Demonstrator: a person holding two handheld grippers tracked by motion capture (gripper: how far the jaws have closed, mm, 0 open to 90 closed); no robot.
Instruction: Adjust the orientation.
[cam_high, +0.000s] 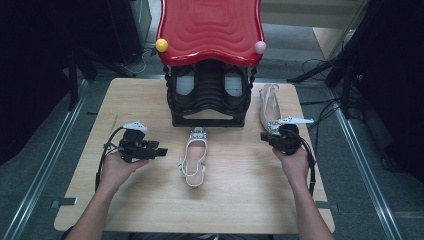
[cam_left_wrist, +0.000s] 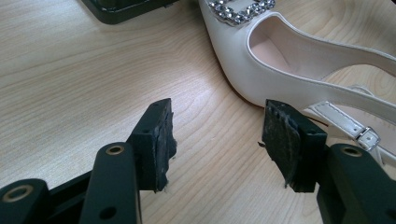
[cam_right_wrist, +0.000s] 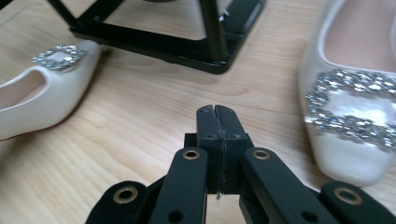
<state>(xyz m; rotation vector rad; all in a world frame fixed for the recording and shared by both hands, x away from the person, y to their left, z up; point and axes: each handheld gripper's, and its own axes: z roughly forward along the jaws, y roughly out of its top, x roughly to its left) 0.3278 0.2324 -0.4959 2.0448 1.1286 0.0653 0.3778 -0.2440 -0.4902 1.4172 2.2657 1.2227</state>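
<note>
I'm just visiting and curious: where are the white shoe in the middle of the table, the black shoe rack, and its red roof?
White slingback shoe (cam_high: 194, 156), high view, insole.
Black shoe rack (cam_high: 207, 119), high view, base bar.
Red wavy roof (cam_high: 210, 27), high view, top centre.

A light wooden desk (cam_high: 125, 100) stands on grey floor (cam_high: 40, 165). Metal rails (cam_high: 55, 145) flank the desk on both sides. Beyond the desk, dark equipment stands (cam_high: 345, 65) and black cables (cam_high: 315, 65) lie in shadow.

Two white shoes (cam_high: 194, 159) (cam_high: 270, 105); one rack (cam_high: 209, 95)
</note>
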